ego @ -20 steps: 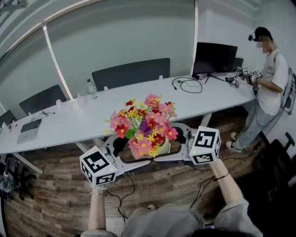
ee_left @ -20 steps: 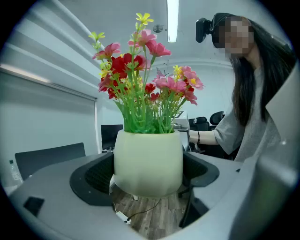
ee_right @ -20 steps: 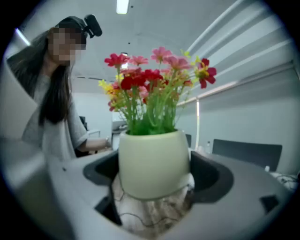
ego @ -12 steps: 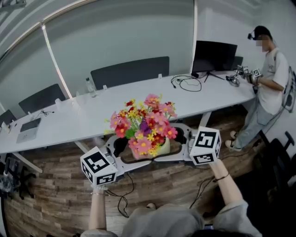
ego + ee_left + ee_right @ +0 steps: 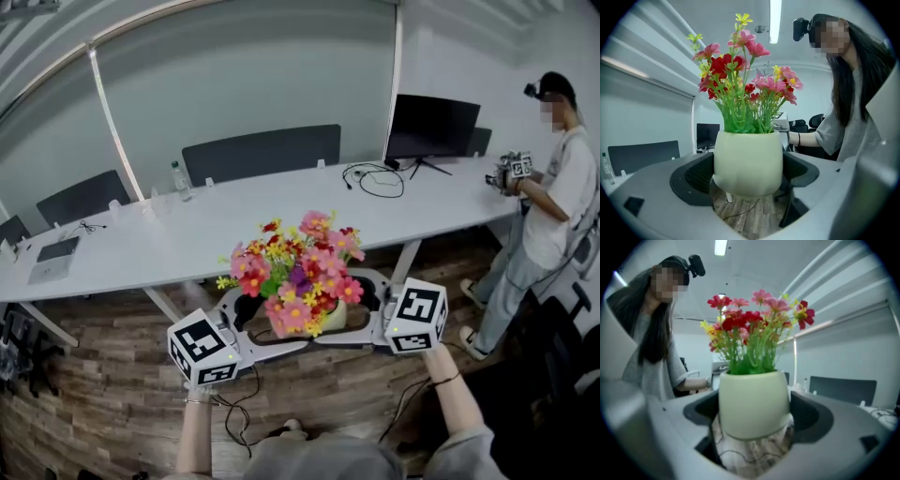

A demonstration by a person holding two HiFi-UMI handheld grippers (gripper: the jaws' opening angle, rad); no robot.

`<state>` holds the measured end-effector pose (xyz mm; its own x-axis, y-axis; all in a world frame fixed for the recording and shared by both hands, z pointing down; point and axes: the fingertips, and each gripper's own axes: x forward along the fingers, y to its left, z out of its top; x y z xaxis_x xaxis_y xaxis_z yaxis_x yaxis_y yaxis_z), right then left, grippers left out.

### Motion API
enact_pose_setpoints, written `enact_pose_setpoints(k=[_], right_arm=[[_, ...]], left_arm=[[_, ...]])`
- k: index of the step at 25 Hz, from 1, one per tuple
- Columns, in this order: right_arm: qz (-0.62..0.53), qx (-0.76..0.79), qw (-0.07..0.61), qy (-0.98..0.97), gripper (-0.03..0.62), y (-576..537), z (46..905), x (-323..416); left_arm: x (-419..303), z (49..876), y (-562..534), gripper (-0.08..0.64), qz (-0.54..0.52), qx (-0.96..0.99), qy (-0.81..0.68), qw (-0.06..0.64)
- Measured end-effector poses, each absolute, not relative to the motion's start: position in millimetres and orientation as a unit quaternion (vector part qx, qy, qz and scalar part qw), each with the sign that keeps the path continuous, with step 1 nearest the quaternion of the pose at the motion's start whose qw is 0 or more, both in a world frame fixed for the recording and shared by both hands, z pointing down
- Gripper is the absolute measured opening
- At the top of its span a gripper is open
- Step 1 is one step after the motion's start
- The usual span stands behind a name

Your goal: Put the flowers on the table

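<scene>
Flowers [image 5: 298, 265] in pink, red and yellow, set in a cream pot [image 5: 334, 317], hang in mid-air at the centre of the head view, above the wooden floor [image 5: 112, 394] and short of the long white table [image 5: 187, 234], which runs from 9 o'clock to 3 o'clock beyond them. The left gripper [image 5: 258, 319] reaches in from 7 o'clock and the right gripper [image 5: 367, 302] from 4 o'clock, their jaws spread wide and ringing the pot from opposite sides. A dark monitor [image 5: 431, 127] stands on the table at 1 o'clock, a water bottle [image 5: 175, 178] at 11 o'clock and a laptop [image 5: 52, 261] at 9 o'clock, while a second person [image 5: 553, 216] stands at the table's end at 3 o'clock. In the left gripper view the pot [image 5: 748, 161] fills the gap between the jaws, its sides against the dark pads [image 5: 691, 178] at 9 and 3 o'clock, with the flowers [image 5: 745, 84] rising to 12 o'clock, floor showing below at 6 o'clock, and the person [image 5: 853, 108] carrying the load at 2 o'clock. In the right gripper view the pot [image 5: 753, 401] likewise sits clasped between the wide-set pads [image 5: 811, 416], the flowers [image 5: 754, 329] at 12 o'clock and the same person [image 5: 651, 348] at 10 o'clock.
</scene>
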<state>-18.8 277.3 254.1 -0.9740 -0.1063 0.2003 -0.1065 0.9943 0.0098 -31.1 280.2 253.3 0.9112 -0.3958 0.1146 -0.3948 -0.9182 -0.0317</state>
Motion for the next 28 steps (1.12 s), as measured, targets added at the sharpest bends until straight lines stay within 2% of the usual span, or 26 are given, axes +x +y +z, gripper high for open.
enact_pose_setpoints(k=[10,28], right_arm=[[-0.019,0.031,0.080,-0.996,0.456,247.2,271.2,28.5],[-0.009,0.015,0.092,-0.996,0.456,125.4,270.1,-18.4]], left_arm=[[15.3,270.3,251.7,0.449,-0.065,-0.971,0.231,0.018],[-31.2,268.2,130.1,0.449,-0.060,-0.968,0.245,0.012]])
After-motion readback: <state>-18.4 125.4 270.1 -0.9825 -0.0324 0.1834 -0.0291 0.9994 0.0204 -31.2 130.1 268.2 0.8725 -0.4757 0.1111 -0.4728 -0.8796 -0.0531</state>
